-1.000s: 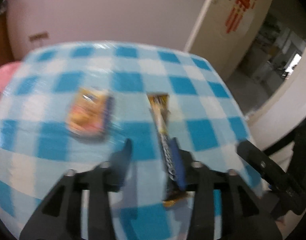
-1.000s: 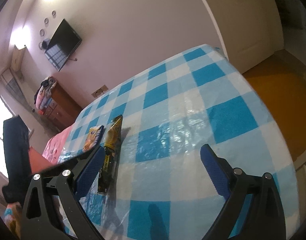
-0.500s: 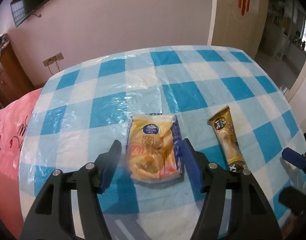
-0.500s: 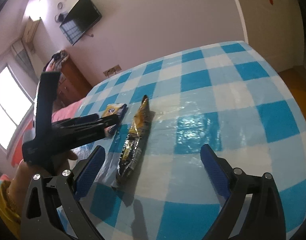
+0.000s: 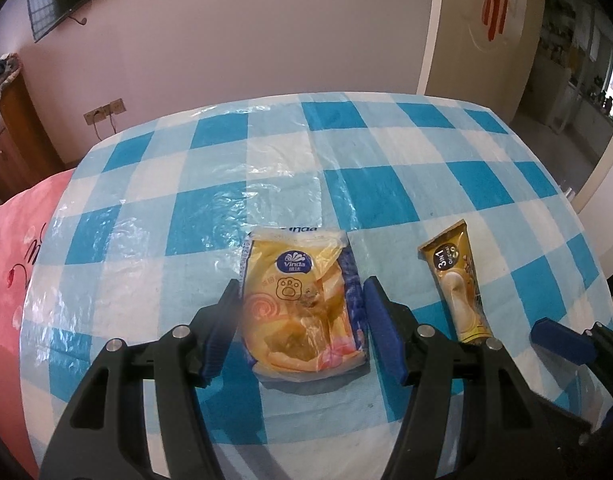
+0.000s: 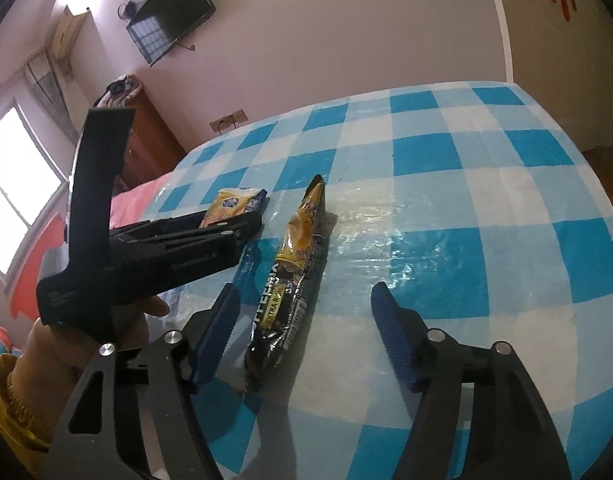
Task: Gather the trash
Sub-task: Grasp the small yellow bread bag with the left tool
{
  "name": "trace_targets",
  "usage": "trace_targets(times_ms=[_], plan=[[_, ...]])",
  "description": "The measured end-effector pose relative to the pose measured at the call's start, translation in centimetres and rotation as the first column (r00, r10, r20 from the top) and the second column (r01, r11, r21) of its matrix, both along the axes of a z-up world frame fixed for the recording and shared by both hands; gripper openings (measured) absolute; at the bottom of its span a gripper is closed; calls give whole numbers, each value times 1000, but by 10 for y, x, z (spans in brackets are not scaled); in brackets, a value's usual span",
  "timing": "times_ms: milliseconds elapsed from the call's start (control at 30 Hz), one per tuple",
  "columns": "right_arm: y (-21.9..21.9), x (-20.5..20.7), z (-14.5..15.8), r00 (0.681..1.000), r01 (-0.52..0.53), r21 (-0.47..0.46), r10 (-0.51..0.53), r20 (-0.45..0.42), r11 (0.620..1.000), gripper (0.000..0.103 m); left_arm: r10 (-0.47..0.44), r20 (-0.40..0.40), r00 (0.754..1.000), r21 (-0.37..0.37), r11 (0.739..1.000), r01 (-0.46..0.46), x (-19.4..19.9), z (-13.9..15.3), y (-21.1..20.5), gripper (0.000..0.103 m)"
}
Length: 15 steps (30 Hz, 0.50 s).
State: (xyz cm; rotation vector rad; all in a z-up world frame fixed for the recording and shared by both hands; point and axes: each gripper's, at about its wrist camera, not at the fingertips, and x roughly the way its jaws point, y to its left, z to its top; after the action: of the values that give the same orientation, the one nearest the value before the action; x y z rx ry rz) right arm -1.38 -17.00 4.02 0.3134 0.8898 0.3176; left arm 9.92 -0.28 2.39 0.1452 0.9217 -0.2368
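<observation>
A yellow Vinda tissue wrapper (image 5: 302,304) lies flat on the blue checked tablecloth (image 5: 266,168). My left gripper (image 5: 300,300) is open, one finger on each side of the wrapper, which still rests on the table. A gold and black coffee sachet (image 5: 458,280) lies to its right. In the right wrist view the sachet (image 6: 294,276) lies between my open right gripper (image 6: 304,308) fingers, nearer the left one. The left gripper (image 6: 178,240) and the tissue wrapper (image 6: 234,204) show there at left.
The table edge (image 5: 602,280) curves down at right. A pink bedspread (image 5: 10,248) lies left of the table. A wooden cabinet (image 6: 146,140) and wall television (image 6: 170,12) stand behind. A doorway (image 5: 566,80) opens at right.
My left gripper swung from over the coffee sachet to the tissue wrapper and moved in around it. My right gripper turned and came closer to the sachet, which now sits between its fingers.
</observation>
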Motion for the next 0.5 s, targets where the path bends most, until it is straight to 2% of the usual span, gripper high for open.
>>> trace_targets(times_ms=[233,333,500], plan=[[10,4,-2,1000,-16,-37,16,-10,999,63,-12,15,1000,-8,1000,12,-2,-1,3,62],[14,5,-2,1000,-23,-64,22,-10,998,63,-8,24,1000,-9,1000,9,-4,0,1,53],[19,5,-1,1000,-23,-106,22,-10,994,60,10,33,999,-13,1000,-10,-8,1,1,48]])
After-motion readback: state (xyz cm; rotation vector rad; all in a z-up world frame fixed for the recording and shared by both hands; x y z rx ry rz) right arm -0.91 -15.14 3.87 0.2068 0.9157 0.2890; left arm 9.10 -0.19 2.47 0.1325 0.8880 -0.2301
